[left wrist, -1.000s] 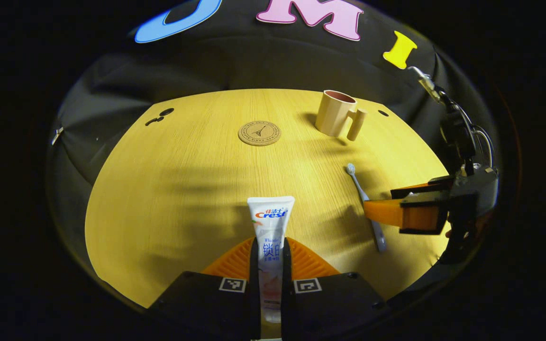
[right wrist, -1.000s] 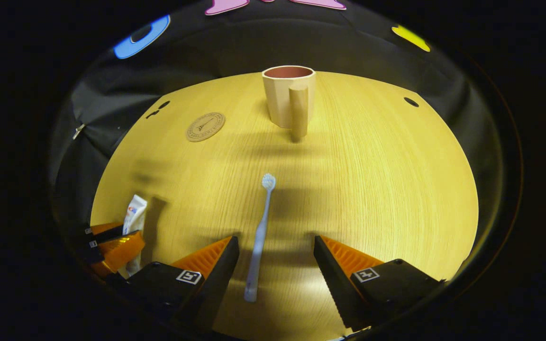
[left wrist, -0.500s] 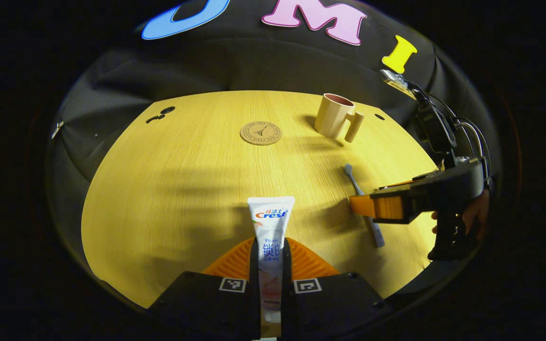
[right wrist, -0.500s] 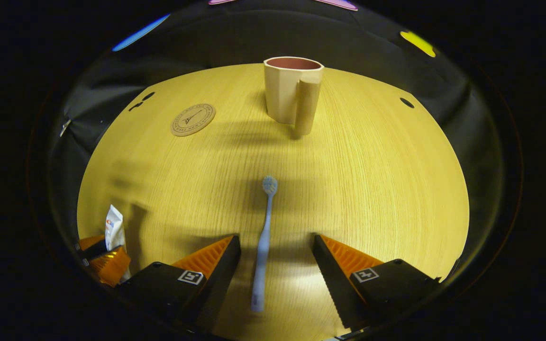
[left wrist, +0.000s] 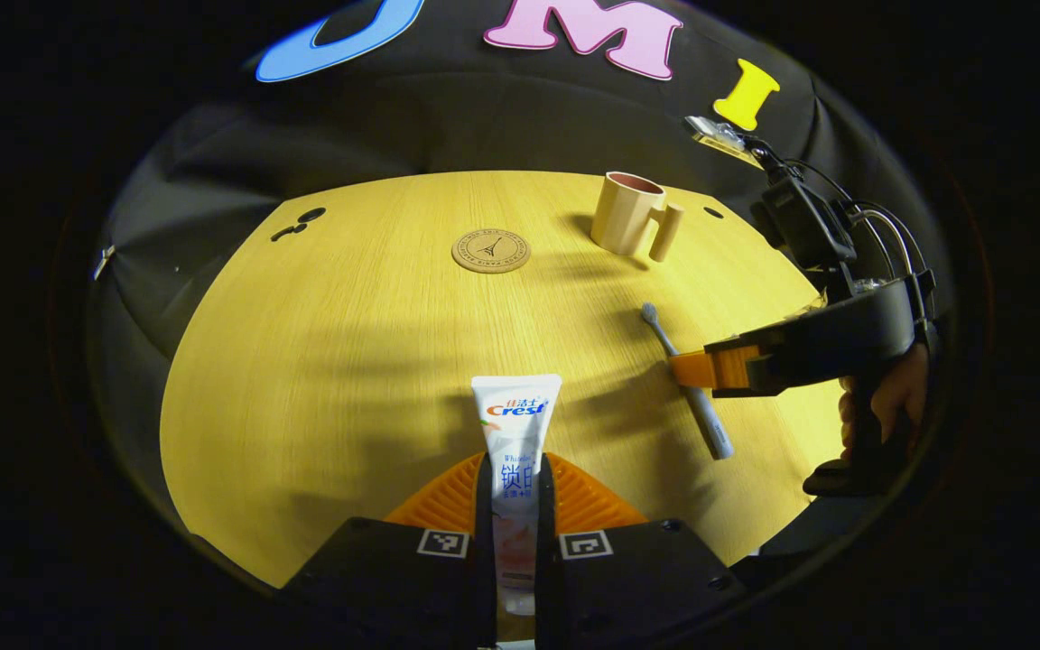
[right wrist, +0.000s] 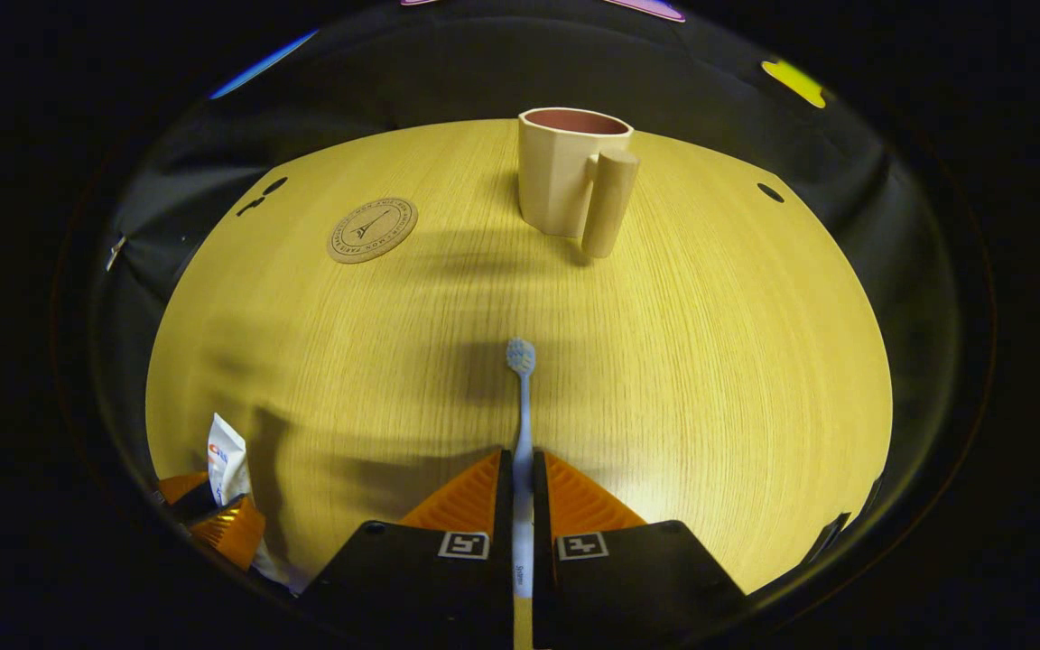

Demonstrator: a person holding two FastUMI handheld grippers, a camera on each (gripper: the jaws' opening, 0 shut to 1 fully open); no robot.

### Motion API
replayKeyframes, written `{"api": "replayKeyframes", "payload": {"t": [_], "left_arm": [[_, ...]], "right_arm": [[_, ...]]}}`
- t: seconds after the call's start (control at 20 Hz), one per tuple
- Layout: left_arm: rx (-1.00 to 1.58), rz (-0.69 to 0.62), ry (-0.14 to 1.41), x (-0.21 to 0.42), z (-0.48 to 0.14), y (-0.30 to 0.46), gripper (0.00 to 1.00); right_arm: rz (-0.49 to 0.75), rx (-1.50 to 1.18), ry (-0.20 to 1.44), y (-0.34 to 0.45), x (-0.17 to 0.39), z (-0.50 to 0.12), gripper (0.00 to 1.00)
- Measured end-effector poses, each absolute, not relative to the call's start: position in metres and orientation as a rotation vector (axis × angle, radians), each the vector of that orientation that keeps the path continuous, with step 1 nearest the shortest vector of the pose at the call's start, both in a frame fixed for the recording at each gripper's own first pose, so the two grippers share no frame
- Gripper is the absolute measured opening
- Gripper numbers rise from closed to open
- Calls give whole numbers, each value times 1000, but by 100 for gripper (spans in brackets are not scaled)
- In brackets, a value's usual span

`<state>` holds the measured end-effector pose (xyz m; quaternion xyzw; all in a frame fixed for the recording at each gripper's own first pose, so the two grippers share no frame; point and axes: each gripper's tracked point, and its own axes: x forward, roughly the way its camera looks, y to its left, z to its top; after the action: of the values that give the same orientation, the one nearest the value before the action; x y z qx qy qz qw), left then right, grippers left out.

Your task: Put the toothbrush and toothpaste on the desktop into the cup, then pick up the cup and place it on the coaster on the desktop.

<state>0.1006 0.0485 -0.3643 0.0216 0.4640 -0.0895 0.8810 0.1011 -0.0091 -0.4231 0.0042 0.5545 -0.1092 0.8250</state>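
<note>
- Currently, left gripper (left wrist: 515, 506): fingers clamped on toothpaste (left wrist: 515, 451), near counter (left wrist: 348, 343) edge.
- Right gripper (right wrist: 523, 506): fingers clamped on toothbrush (right wrist: 521, 406).
- Cup (right wrist: 574, 181): far side, upright.
- Coaster (right wrist: 373, 230): left of cup, apart.

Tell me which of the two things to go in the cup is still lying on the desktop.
The toothbrush: it lies flat on the desktop with the right gripper shut on its handle. The toothpaste stands lifted in the left gripper.
</note>
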Motion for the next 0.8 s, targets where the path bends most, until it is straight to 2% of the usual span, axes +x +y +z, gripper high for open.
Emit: {"api": "replayKeyframes", "payload": {"t": [0.25, 0.8], "left_arm": [[67, -185, 978, 104, -365, 42, 22], [25, -165, 920, 156, -318, 14, 22]], "right_arm": [[-127, 66, 1221, -7, 97, -422, 5], [8, 170, 1131, -45, 85, -378, 5]]}}
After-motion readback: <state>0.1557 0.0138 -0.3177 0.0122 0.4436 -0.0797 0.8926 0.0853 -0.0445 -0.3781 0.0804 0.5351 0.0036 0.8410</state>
